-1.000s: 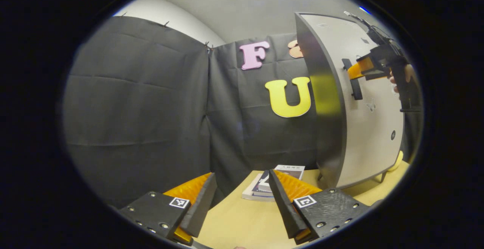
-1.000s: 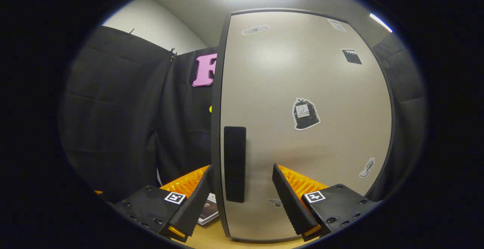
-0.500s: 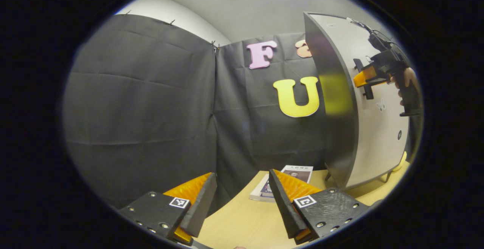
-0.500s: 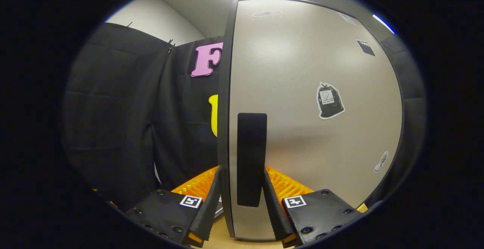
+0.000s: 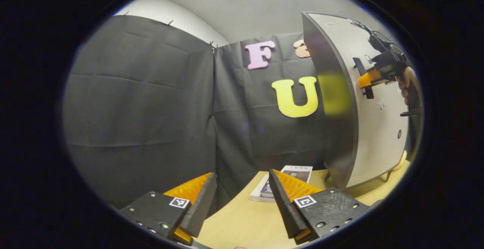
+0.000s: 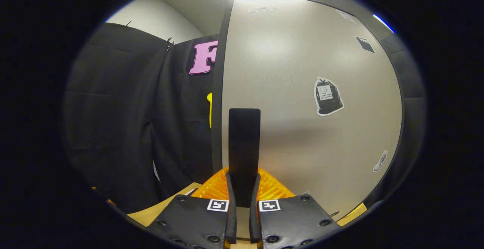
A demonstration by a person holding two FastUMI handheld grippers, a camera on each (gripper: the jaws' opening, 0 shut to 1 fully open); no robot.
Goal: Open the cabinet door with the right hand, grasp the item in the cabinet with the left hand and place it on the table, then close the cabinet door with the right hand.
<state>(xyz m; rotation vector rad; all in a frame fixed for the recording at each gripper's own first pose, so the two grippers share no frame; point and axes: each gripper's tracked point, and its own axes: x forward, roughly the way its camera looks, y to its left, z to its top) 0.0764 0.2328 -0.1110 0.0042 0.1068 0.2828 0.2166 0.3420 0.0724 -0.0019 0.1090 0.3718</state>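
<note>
Jaws of your right gripper [image 6: 242, 203] are clenched on the dark upright handle [image 6: 244, 147] of the cabinet door [image 6: 302, 135], which stands shut from 12 to 4 o'clock in the right gripper view; whatever sits inside the cabinet is hidden behind it. Your left gripper [image 5: 242, 203] hangs released over the table [image 5: 245, 222], jaws wide apart with nothing between them, a book [image 5: 264, 190] lying just beyond at 6 o'clock and the other gripper [image 5: 368, 78] at 2 o'clock on the handle.
</note>
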